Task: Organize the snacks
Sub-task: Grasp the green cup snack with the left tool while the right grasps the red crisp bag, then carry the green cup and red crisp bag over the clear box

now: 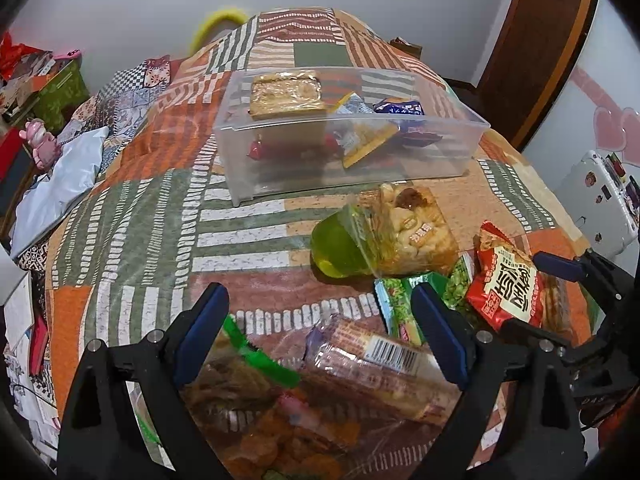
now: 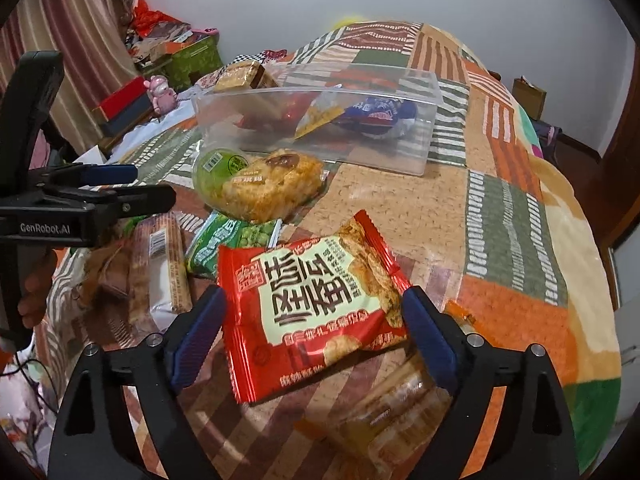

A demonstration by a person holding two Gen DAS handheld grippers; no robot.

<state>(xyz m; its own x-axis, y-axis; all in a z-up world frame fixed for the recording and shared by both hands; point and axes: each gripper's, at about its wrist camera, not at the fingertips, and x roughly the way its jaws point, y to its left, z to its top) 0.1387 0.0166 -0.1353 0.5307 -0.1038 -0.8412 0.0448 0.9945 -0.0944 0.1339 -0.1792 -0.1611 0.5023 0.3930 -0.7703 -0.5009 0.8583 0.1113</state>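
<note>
Clear bin point(image 1: 348, 152) sits far on the quilt point(image 1: 240, 232), already part-filled, collecting snacks. My right tongs point(image 2: 312, 320) are spread around the red packet point(image 2: 316, 304), nearest pick. Left tongs point(image 1: 320, 336) spread over the barcode wafer pack point(image 1: 380, 364), empty.

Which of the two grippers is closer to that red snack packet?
Right. The right gripper has its open fingers on either side of the red packet. The left gripper is off to the packet's left, open over a barcoded cracker pack.
</note>
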